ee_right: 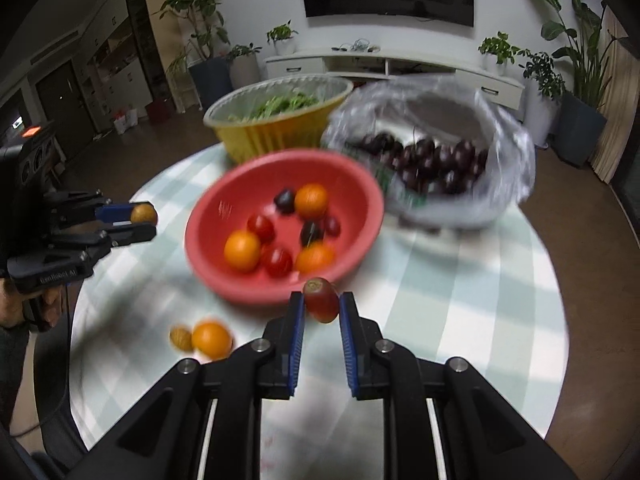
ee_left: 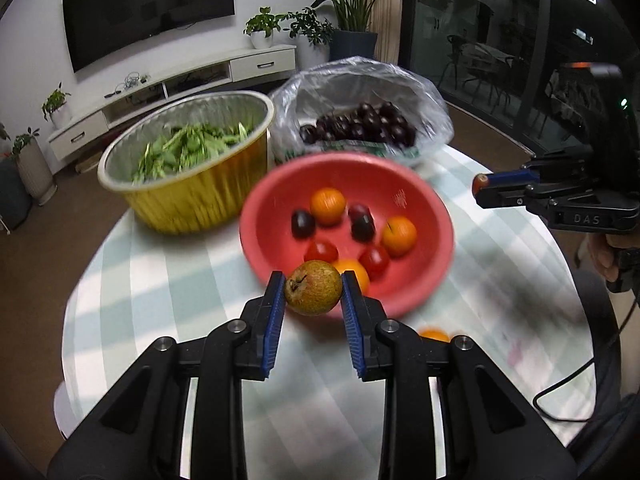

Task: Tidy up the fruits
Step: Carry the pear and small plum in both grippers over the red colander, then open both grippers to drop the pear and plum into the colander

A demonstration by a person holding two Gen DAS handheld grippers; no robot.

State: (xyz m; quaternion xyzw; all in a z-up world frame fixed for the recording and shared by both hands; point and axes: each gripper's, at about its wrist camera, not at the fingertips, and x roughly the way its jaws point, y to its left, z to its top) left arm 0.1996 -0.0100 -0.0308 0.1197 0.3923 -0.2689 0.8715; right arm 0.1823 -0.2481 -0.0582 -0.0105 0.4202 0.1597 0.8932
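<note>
1. While both grippers carry fruit toward the red bowl, the small brown-green pear sits pinched between the blue pads of the left gripper, held in the air at the bowl's near rim.
2. A small red fruit, likely a date or grape tomato, is clenched in the right gripper, also just short of the near rim of the bowl.
3. Judging from this, the step in hand is dropping both fruits into the bowl; to do it well, each gripper should pass over the rim before its jaws part, so the fruit falls inside and does not roll off across the cloth.
4. Lowering close to the bowl floor first would spare the oranges, cherry tomatoes and dark cherries already inside from being knocked.
5. Left of the right gripper, an orange and a small brownish fruit lie touching on the checked tablecloth, not yet collected.
6. Beyond the bowl, a gold foil tub of greens stands far left, and a plastic bag of cherries far right, both close behind the bowl.
</note>
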